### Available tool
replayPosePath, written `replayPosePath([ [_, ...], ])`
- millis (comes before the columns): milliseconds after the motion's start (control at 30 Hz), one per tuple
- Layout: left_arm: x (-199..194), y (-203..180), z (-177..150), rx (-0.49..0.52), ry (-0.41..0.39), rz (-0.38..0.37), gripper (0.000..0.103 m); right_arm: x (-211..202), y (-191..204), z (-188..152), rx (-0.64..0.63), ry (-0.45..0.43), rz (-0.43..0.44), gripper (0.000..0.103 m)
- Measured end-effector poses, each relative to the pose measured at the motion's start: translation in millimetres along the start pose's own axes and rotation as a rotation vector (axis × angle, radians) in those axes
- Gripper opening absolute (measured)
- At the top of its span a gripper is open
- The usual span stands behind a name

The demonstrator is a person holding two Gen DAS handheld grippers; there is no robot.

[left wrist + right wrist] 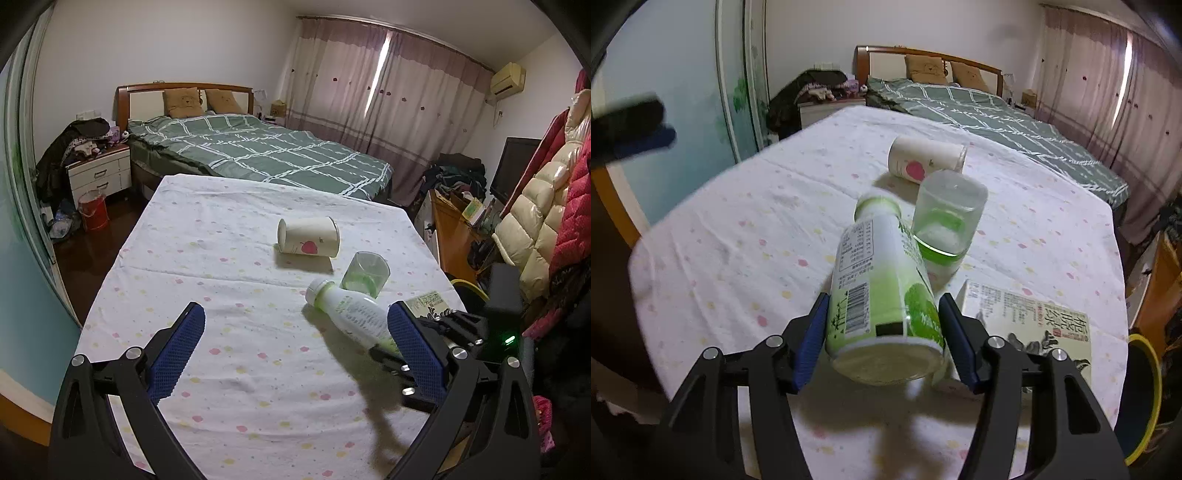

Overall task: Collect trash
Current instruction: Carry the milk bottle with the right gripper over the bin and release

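Gripping the green-labelled bottle [882,295] near its base, the right gripper [882,339] pinched it above the table [738,229] — left gripper [295,354] spread, empty. Paper cup [308,236], clear cup [365,275], carton [1034,325] remained uncollected.

Dim rm, curtain gap [376,74] glows, fisheye edges warp, slight blur.

Landmark: bottle [882,291] on the table [207,266]
Left of bottle: bare cloth, open passage
Beyond its cap: glass [945,218] touching it, paper cup [925,158] lying further back
Right of bottle: carton [1030,325] lying flat, close
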State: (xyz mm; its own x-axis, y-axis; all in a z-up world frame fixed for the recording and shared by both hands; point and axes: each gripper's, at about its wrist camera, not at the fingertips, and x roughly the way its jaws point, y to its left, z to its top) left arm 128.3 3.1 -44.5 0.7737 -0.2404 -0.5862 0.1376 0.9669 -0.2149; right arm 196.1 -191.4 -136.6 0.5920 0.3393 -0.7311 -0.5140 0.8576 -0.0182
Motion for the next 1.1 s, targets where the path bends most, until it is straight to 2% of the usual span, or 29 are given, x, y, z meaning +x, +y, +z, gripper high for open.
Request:
replayPosePath([
  [333,1.8,-2.3,-0.2,0.002,0.007,-0.008,0.098,-68.4,-27.7,5.4,0.128,-0.117,0.143,0.05],
  [667,8.7,-19.1,-1.1,0.036,0.026,-0.03,0.098,-107.3,-51.1,-1.5,0.231,-0.176,0.197,0.049],
  [933,21.0,-37.6,-0.6,0.073,0.053,-0.057,0.098,-150.5,-96.6,-11.9,0.352,-0.255,0.166,0.049],
  [1100,32.3,-51.4,0.5,0.096,0.074,-0.079,0.098,-187.6,-148.3,-27.4,0.476,-0.333,0.025,0.049],
])
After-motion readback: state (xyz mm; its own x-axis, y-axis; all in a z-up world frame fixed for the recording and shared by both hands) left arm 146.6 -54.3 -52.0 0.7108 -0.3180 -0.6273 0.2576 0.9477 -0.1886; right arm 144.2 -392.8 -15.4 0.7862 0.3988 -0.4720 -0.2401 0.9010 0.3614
